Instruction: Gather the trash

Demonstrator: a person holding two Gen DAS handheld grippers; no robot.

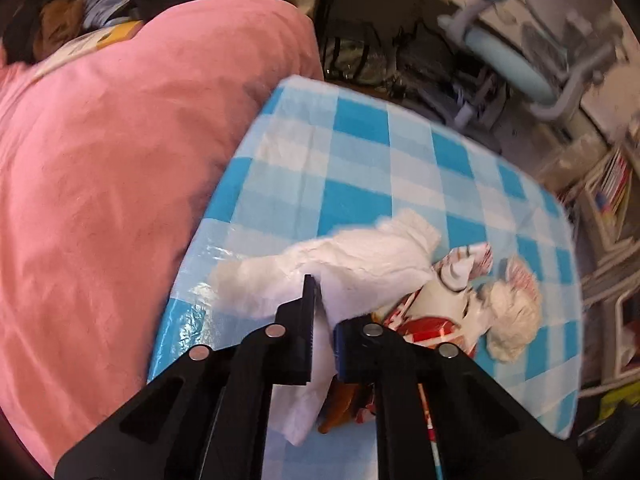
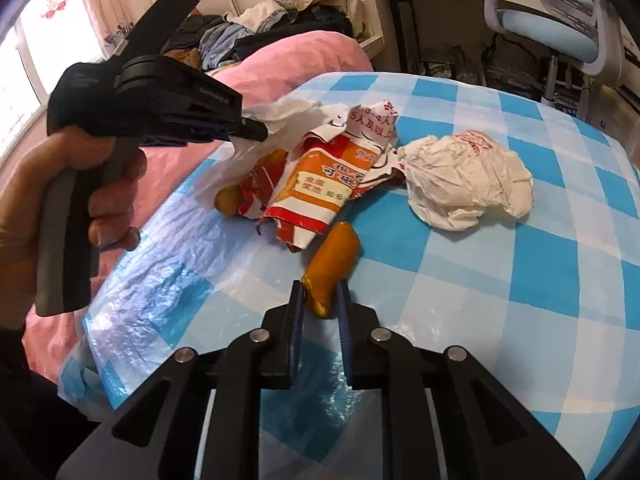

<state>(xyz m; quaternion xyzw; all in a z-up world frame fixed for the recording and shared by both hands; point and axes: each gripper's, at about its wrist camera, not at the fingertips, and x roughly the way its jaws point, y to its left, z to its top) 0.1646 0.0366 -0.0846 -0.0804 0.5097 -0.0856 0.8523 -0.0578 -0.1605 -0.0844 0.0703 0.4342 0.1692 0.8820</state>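
Blue-checked tablecloth (image 2: 540, 264) under clear plastic film, pink duvet (image 1: 120, 160) butted against its left edge, desk chair (image 2: 560, 20) beyond the far edge. Left gripper (image 1: 320, 312) clamped on white tissue (image 1: 360, 264) at mid-cloth; right gripper (image 2: 320, 300) pinching orange wrapper (image 2: 332, 264) near the front, torn red-and-orange packaging (image 2: 316, 184) and crumpled white bag (image 2: 468, 188) behind it.

A bedroom at home: pink duvet (image 2: 304, 54) and heaped clothes (image 2: 256, 32) beyond the tongs, desk chair (image 2: 560, 24) far right.
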